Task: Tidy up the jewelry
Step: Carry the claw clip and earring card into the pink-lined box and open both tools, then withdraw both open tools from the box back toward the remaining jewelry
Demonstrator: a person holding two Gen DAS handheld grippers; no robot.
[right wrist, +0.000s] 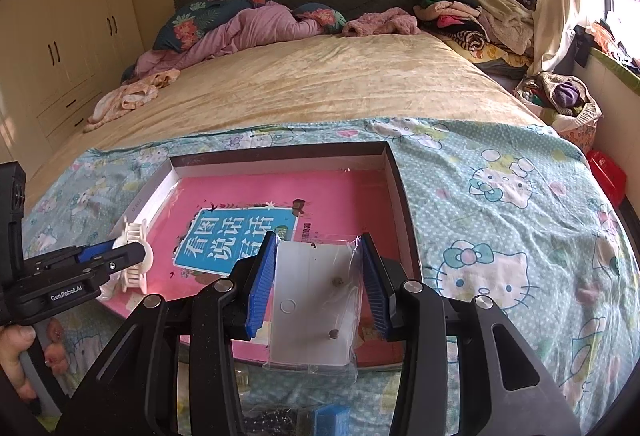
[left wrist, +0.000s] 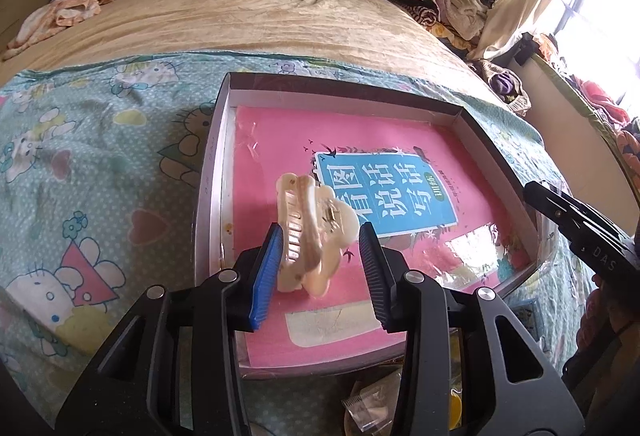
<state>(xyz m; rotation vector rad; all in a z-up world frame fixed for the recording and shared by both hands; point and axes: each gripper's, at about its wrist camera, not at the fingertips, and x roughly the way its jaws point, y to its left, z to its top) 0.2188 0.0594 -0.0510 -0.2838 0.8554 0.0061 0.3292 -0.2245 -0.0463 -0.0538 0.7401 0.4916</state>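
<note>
A shallow cardboard box [left wrist: 208,172] [right wrist: 400,192] lies on the bed with a pink book [left wrist: 280,140] [right wrist: 340,196] inside. My left gripper [left wrist: 320,256] is shut on a cream hair claw clip [left wrist: 312,232] and holds it above the box's near left part. It also shows in the right wrist view [right wrist: 130,252] with the clip [right wrist: 134,236]. My right gripper [right wrist: 318,284] is shut on a clear plastic bag with a white earring card [right wrist: 312,300] over the box's near edge; it shows at the right of the left wrist view [left wrist: 576,220].
The box sits on a Hello Kitty sheet [left wrist: 80,164] [right wrist: 520,236] over a beige bedspread [right wrist: 320,84]. Small packets and a yellow item [left wrist: 400,400] lie near the box's front edge. Clothes are piled [right wrist: 472,16] at the far right; a wardrobe [right wrist: 60,36] stands left.
</note>
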